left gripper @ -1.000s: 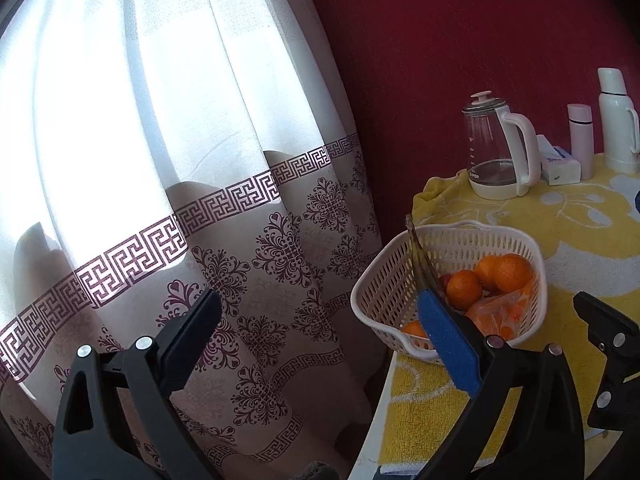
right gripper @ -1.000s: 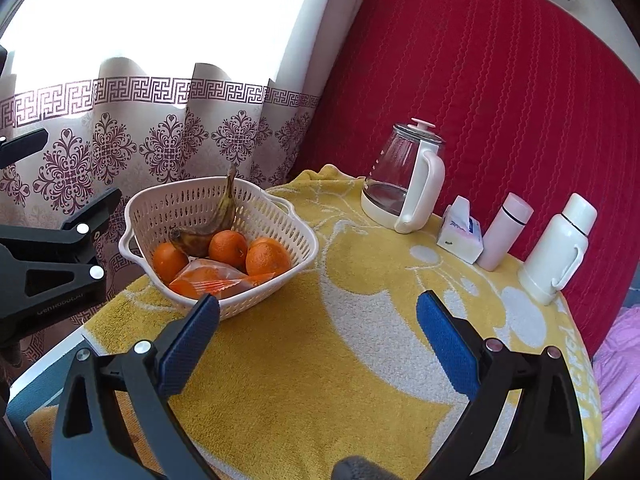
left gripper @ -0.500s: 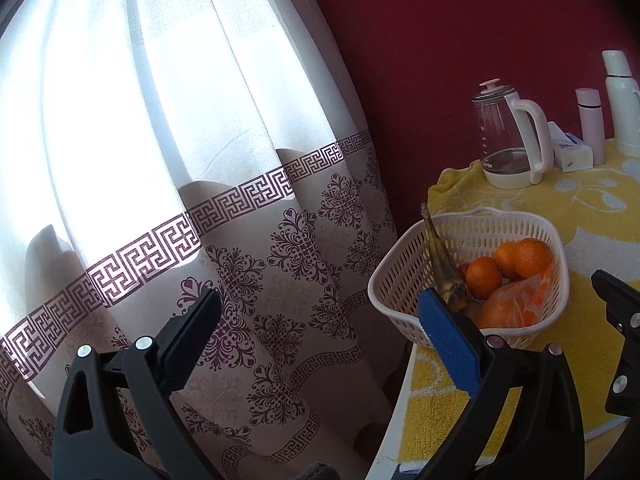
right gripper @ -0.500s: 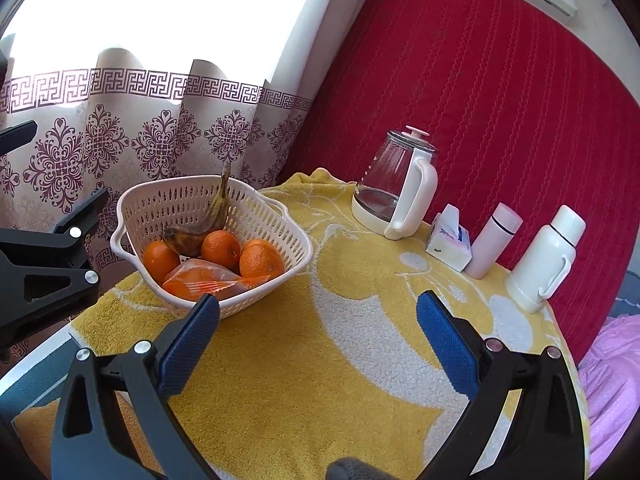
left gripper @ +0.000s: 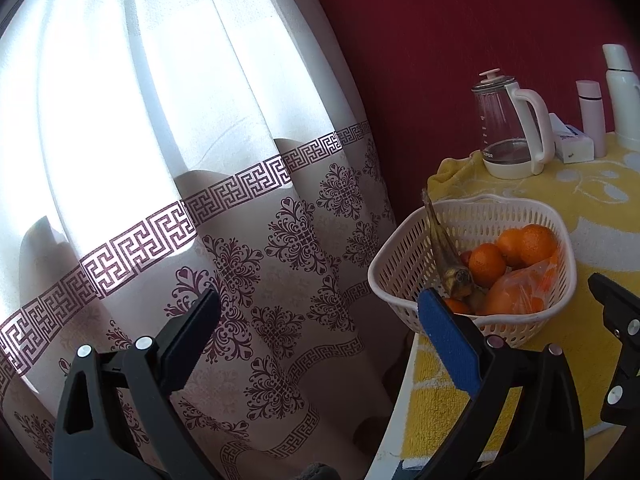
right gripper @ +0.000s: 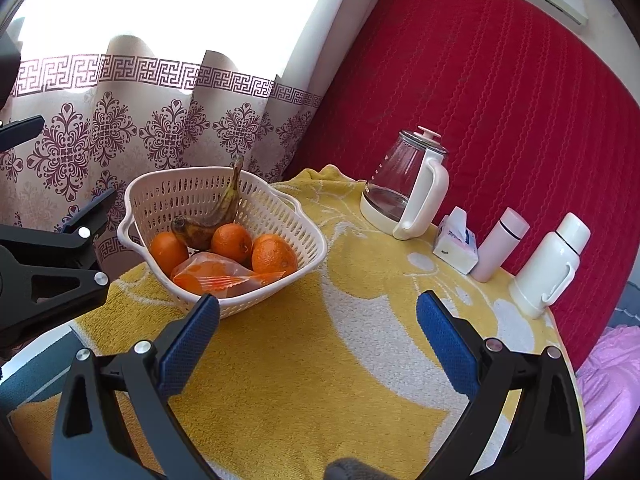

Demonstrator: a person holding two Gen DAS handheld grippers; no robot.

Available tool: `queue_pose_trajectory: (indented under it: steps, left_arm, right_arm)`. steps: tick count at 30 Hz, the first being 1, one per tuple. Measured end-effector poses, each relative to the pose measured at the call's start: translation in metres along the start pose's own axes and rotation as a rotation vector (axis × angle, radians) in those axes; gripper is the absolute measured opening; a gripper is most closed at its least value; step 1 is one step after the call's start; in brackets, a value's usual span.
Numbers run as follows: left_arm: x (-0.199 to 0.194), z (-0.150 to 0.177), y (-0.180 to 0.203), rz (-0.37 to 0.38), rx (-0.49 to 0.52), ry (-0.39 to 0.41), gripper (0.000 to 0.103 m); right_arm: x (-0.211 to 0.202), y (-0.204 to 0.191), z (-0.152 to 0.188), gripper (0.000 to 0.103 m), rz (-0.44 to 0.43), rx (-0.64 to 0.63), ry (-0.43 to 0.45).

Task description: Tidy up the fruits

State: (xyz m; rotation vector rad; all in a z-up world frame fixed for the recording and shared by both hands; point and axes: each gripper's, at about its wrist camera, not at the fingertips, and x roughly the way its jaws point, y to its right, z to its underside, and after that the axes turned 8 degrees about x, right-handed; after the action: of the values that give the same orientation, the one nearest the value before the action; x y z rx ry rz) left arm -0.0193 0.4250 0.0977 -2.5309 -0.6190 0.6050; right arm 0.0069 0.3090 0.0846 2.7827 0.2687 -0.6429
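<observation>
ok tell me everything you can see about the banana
The banana is overripe: dull yellow-green skin heavily mottled brown, with a dark blossom end. It lies in the white slotted basket, leaning against the far wall, its stem poking up above the rim. Its lower end rests among the oranges, touching at least two. It is a single fruit, unpeeled, and neither gripper touches it.

I've pulled the left gripper back from the fruit basket, and raised the right gripper slightly off the tabletop.
</observation>
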Motion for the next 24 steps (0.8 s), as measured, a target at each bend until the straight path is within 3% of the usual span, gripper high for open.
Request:
queue_pose_trajectory:
  steps: [24]
  left_arm:
    - [0.0037,0.0027,0.0043,0.008,0.014,-0.016,0.100]
  right_arm:
    - [0.0025,-0.0051,0.0044,0.098,-0.009,-0.018,-0.008]
